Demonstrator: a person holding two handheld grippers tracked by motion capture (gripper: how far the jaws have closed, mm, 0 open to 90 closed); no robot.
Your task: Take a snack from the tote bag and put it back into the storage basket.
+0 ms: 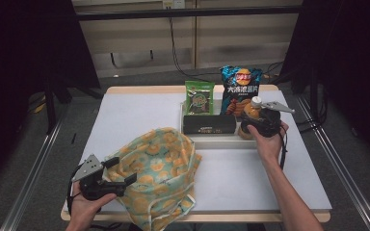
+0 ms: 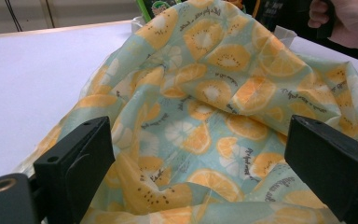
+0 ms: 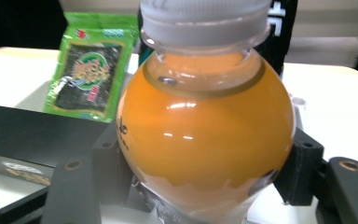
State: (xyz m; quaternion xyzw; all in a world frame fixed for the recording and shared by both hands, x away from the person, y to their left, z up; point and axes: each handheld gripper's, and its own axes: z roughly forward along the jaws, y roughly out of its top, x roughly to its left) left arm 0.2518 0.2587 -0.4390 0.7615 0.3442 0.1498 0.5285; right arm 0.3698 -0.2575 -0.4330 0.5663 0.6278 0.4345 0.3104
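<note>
Right gripper (image 3: pixel 205 186): its jaws flank the bulging body of the orange juice bottle (image 3: pixel 205 135) and both pads sit against its sides, pinching it.
Orange juice bottle: upright with a white cap, standing at the right end of the white tray (image 1: pixel 212 140), just in front of the blue chip bag (image 1: pixel 241 89).
Left gripper (image 2: pixel 205 172): jaws spread wide, with the fruit-print cloth bag (image 2: pixel 214 107) bunched between them; the pads are not pressing it.
Fruit-print cloth bag: crumpled on the white table (image 1: pixel 135 115), front left, well apart from the tray.
Tray contents: a green seaweed packet (image 3: pixel 91 74) upright at the back, a black box (image 1: pixel 209 124) lying in front of it.
</note>
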